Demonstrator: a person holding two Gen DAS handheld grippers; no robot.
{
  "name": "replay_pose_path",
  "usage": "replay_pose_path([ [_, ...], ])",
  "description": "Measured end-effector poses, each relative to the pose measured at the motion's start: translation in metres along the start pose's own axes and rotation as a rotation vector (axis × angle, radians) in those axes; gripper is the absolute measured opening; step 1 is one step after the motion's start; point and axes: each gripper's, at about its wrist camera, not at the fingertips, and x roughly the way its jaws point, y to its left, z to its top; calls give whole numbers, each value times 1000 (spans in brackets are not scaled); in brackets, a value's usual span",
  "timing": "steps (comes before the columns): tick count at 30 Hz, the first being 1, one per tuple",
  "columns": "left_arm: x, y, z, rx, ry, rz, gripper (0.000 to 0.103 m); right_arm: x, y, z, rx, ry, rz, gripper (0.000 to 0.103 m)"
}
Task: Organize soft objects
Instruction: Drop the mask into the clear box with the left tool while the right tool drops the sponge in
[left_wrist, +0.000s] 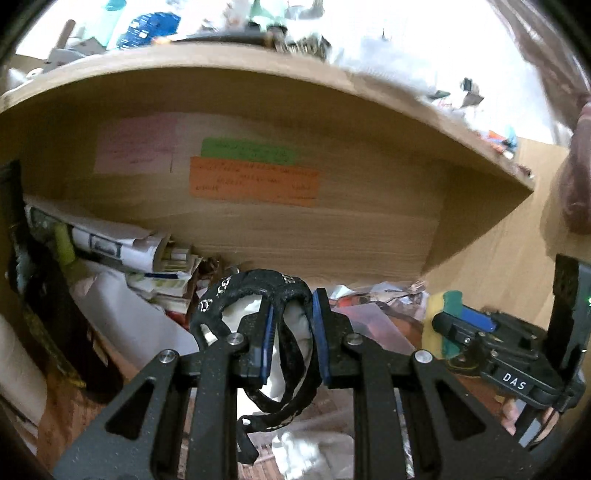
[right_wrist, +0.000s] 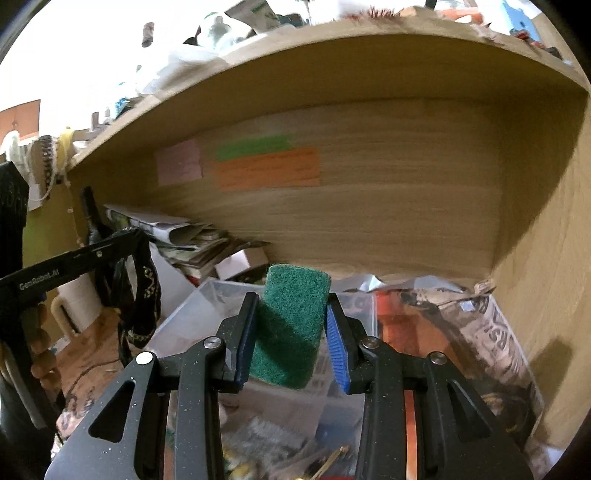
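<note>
My left gripper (left_wrist: 292, 332) is shut on a black fabric strap with a pale pattern (left_wrist: 258, 284), which loops over the fingers and hangs down between them; the strap also shows in the right wrist view (right_wrist: 146, 295). My right gripper (right_wrist: 290, 328) is shut on a sponge with a green scouring face (right_wrist: 291, 317). In the left wrist view the same sponge (left_wrist: 439, 317) shows yellow and green in the right gripper at the right. Both grippers are held in front of a wooden shelf compartment (left_wrist: 295, 229).
Coloured paper notes (left_wrist: 255, 181) are stuck on the back panel. Stacked papers and magazines (left_wrist: 147, 254) lie at the left. A clear plastic box (right_wrist: 207, 317) and crumpled newspaper (right_wrist: 491, 332) sit below the right gripper. The shelf top (left_wrist: 184, 59) is cluttered.
</note>
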Motion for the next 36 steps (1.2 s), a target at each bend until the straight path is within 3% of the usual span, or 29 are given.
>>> replay_pose_path([
  [5,35,-4,1,10,58,-2,19,27,-6,5,-11,64,2,32],
  [12,87,-3,-18,24,230,5,19,77,-5,-4,-63,250,13,32],
  [19,111,3,-37,-23,371,-17,20,114,-10,-23,-81,416,25,33],
  [21,114,5,-37,-33,384,-29,30,116,-7,-25,-93,428,26,35],
  [23,110,5,-34,-36,368,-26,43,115,-6,-25,-105,426,16,43],
  [25,100,3,-31,-26,328,-20,51,109,-4,-23,-117,396,-1,60],
  [34,33,-9,-15,23,164,-9,77,58,0,0,-113,229,-27,81],
  [36,19,-9,-16,31,135,-2,89,44,3,3,-112,190,-30,83],
])
